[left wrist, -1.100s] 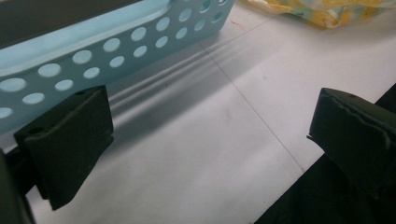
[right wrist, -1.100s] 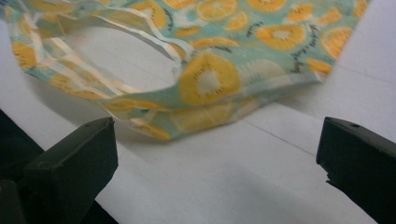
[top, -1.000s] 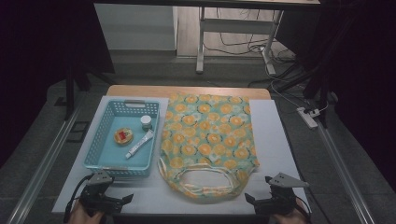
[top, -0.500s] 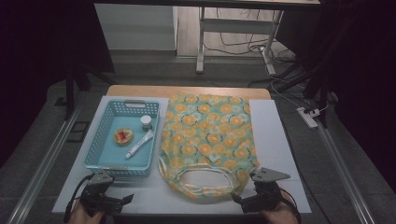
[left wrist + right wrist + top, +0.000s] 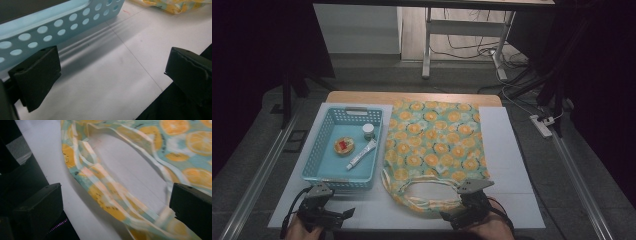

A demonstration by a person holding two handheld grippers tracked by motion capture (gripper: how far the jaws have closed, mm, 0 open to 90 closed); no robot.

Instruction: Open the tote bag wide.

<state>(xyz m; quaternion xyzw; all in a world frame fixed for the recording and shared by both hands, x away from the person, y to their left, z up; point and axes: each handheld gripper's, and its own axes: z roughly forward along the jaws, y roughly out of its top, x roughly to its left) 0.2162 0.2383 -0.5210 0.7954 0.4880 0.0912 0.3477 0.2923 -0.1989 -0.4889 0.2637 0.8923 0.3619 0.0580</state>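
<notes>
Surface (image 5: 507, 150) carries basket (image 5: 319, 150) at left, bag (image 5: 432, 145) at centre, lying flat just right of basket. Inside basket: jar (image 5: 368, 130) toward far right, tin (image 5: 344, 145) near middle, tube (image 5: 361, 154) lying diagonally just right of tin. Bag handles (image 5: 424, 192) lie at bag's near end, toward person. Left gripper (image 5: 343, 214) at surface's near edge, in front of basket. Right gripper (image 5: 451, 218) at near edge, directly at handles, handle loop between its spread jaws.

The red-and-yellow item (image 5: 344, 145) in the basket (image 5: 319, 150) is too small to identify, perhaps a tin.
</notes>
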